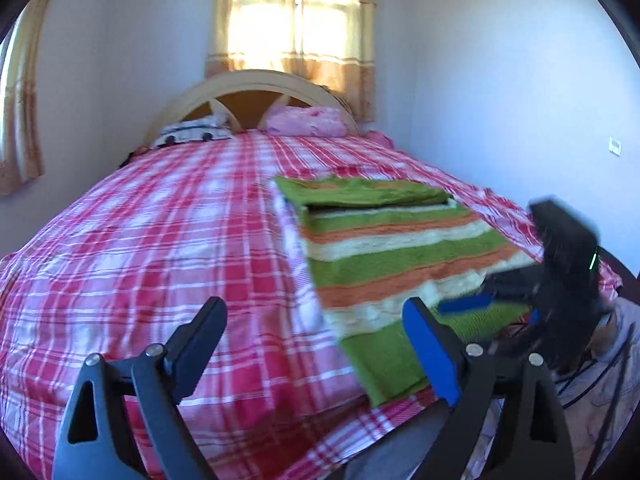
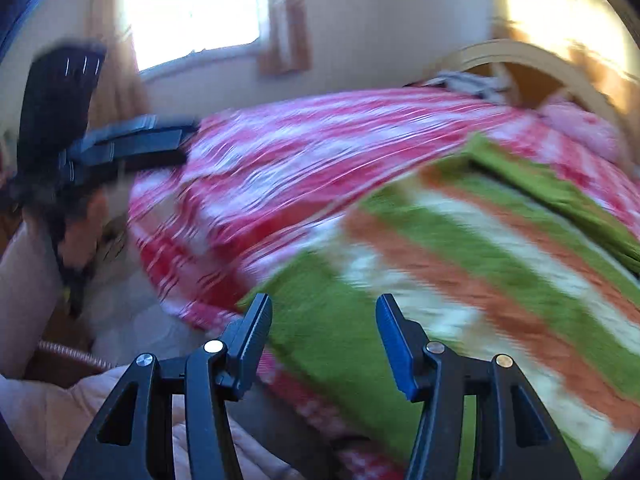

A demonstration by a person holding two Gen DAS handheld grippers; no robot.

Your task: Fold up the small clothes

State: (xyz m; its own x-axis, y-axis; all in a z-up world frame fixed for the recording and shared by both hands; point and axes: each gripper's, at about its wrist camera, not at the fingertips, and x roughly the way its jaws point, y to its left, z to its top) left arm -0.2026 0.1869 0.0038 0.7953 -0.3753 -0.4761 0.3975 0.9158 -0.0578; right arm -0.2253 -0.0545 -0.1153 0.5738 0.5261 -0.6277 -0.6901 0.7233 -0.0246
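A green, orange and white striped cloth lies flat on the right side of the bed, its far end folded back over itself. It fills the right of the blurred right wrist view. My left gripper is open and empty, above the bedspread at the cloth's near left corner. My right gripper is open and empty, over the cloth's near edge. It also shows in the left wrist view at the cloth's right edge. The left gripper shows in the right wrist view at the far left.
The bed has a red and white plaid bedspread. A pink pillow and a black and white pillow lie by the curved headboard. Walls stand close on both sides. A curtained window is behind the bed.
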